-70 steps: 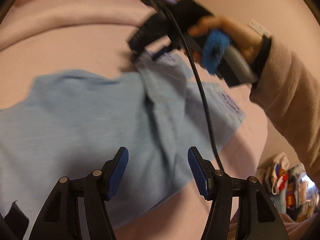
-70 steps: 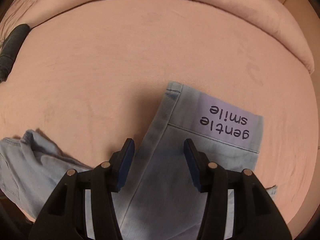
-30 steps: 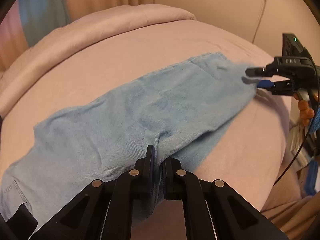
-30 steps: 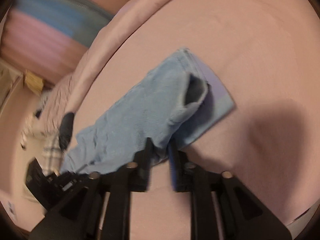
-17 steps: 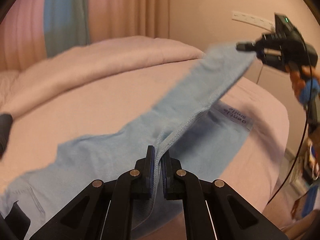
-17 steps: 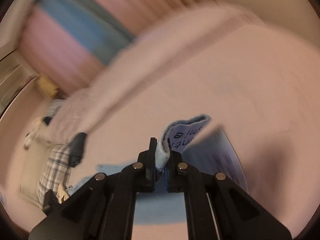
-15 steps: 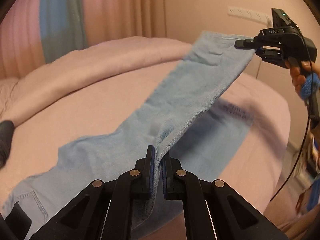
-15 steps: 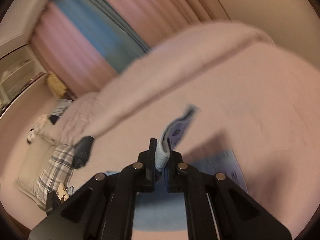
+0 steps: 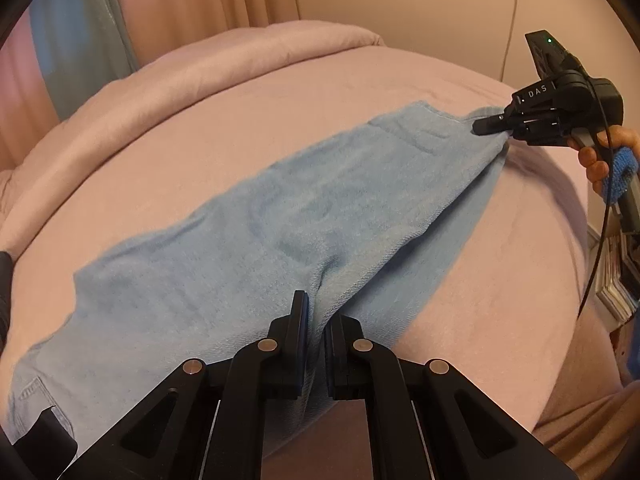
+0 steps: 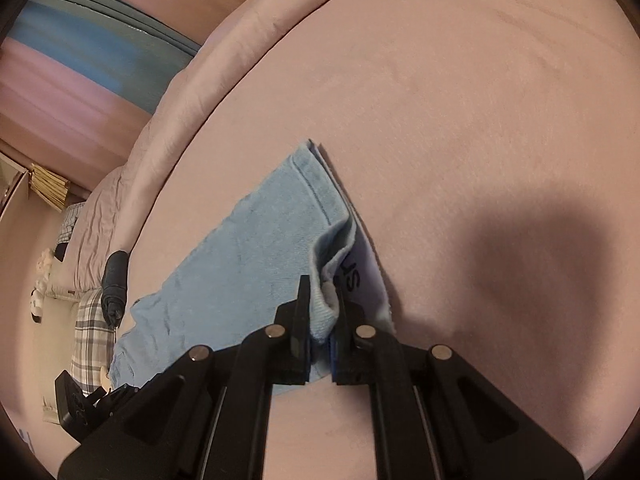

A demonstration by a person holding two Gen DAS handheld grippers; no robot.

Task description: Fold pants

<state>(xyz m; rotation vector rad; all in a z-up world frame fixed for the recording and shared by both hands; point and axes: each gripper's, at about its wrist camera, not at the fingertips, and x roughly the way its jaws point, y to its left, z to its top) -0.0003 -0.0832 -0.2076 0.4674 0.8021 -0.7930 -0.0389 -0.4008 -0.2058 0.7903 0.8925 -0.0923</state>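
Observation:
Light blue denim pants (image 9: 280,232) lie stretched along a pink bed (image 9: 200,128), one leg folded over the other. My left gripper (image 9: 316,320) is shut on the near edge of the pants around the middle. My right gripper (image 9: 480,126) shows at the far right, shut on the hem end. In the right wrist view my right gripper (image 10: 320,320) pinches the folded hem of the pants (image 10: 248,260), with a white printed label (image 10: 360,276) showing under the top layer.
A rolled pink duvet (image 9: 220,60) runs along the far side of the bed. Curtains (image 9: 180,8) and a wall stand behind. A dark object (image 10: 114,284) and a plaid cloth (image 10: 90,340) lie at the bed's left end.
Both grippers closed on the pants, lifted the top leg up in the air, and have now lowered it flat onto the bed, laid over the other leg.

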